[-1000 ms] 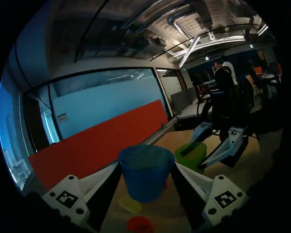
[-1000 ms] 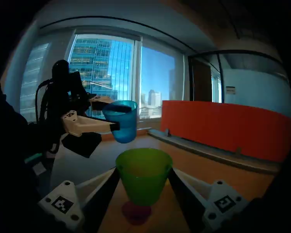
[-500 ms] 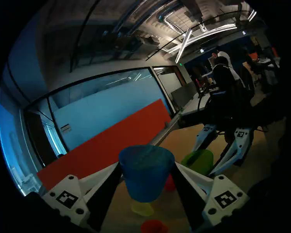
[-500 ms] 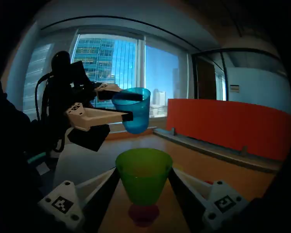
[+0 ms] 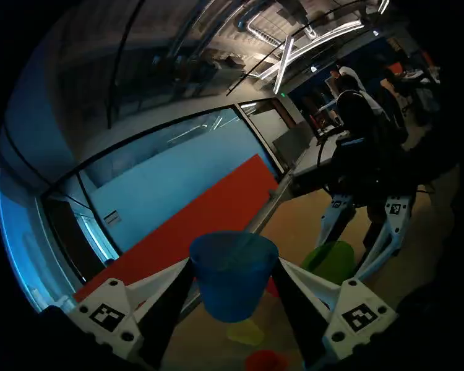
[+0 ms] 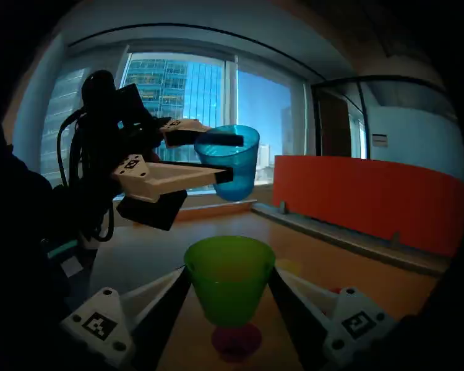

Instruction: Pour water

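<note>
Blue cup (image 6: 232,162) is pinched between the jaws of the left gripper (image 6: 227,159), hanging in the air at about 12 o'clock above the green cup (image 6: 230,279) in the right gripper view. Green one's squeezed in the jaws of the right gripper (image 6: 230,272), over the wooden table (image 6: 331,272). Orange partition (image 6: 368,198) runs behind at 3 o'clock.

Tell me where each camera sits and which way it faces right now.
Left gripper view: rides the left hand-held gripper, looking along its fingers past the translucent blue plastic cup they clamp, toward the orange partition panel; own two fingers show.
Right gripper view: rides the right hand-held gripper, facing the windows; own fingers clamp the green plastic cup.
Shared: both cups, both hand-held grippers, the partition.
</note>
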